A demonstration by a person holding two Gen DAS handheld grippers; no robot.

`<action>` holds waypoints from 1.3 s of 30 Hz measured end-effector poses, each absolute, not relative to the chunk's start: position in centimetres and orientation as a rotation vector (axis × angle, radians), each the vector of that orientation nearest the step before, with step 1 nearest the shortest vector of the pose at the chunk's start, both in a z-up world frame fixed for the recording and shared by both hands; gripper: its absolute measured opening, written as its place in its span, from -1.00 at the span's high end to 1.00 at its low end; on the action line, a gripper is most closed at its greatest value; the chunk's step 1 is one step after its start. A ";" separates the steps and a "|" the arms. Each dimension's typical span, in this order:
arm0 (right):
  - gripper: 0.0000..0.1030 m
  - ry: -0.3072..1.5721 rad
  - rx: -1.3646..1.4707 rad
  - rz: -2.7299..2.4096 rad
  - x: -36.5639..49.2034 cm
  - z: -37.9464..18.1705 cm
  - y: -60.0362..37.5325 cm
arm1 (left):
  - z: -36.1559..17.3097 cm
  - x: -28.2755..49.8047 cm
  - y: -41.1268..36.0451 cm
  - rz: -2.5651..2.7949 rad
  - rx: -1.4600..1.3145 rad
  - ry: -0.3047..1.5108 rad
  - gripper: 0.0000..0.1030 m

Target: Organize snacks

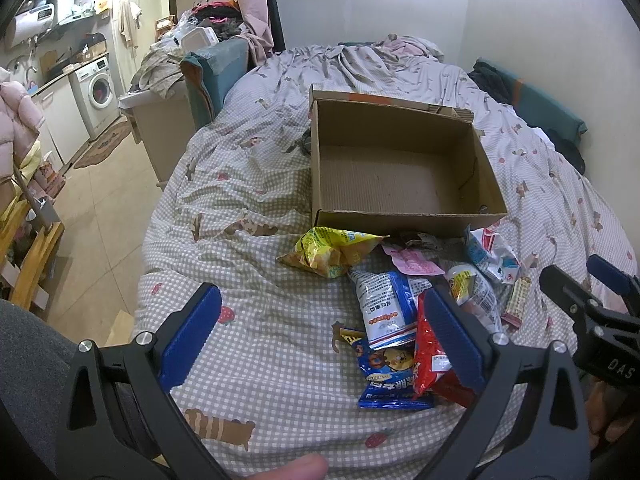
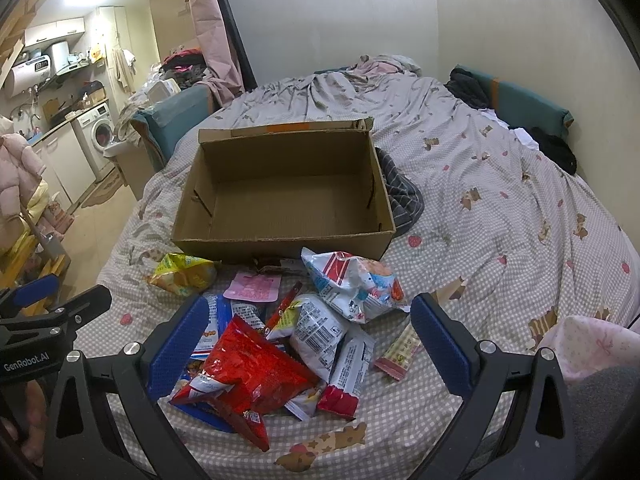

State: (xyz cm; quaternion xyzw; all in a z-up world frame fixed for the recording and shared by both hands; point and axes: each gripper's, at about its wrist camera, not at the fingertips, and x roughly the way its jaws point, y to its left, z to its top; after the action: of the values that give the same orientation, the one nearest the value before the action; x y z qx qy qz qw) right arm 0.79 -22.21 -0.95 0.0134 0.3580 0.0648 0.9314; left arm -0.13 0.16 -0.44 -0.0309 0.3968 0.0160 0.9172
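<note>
On the bed (image 2: pixel 500 208), a heap of snack packets lies just in front of an empty cardboard box (image 2: pixel 280 188). The right tongs (image 2: pixel 308 344) hang spread wide and grasp nothing; the red snack bag (image 2: pixel 252 372) and a white barcode packet (image 2: pixel 320 332) lie between their blue pads. The left tongs (image 1: pixel 320 336) are likewise released, over the heap's left side, with the blue-and-white packet (image 1: pixel 384 308) between the pads and the yellow bag (image 1: pixel 332 252) beyond them, near the box.
</note>
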 end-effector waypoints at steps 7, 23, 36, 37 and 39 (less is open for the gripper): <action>-0.99 0.735 0.033 0.137 0.9 -1.0 -22.1 | -0.4 -0.3 0.0 0.032 -0.055 0.814 -0.94; -0.99 0.735 0.029 0.142 0.8 -1.1 -21.9 | -0.4 -0.1 -0.4 0.028 -0.053 0.815 -0.94; -0.99 0.737 0.028 0.141 0.8 -1.1 -21.9 | -0.3 -0.1 -0.5 0.030 -0.047 0.815 -0.94; -0.99 0.738 0.028 0.140 0.8 -1.1 -21.9 | -0.4 -0.1 -0.5 0.029 -0.047 0.816 -0.94; -0.99 0.744 0.029 0.139 0.9 -1.3 -21.8 | -0.4 -0.1 -0.4 0.029 -0.051 0.815 -0.94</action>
State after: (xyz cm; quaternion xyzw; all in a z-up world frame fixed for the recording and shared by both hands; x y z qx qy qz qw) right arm 0.86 -21.85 -1.31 0.0140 0.3630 0.0680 0.9292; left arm -0.12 -0.41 -0.37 -0.0247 0.3963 0.0140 0.9177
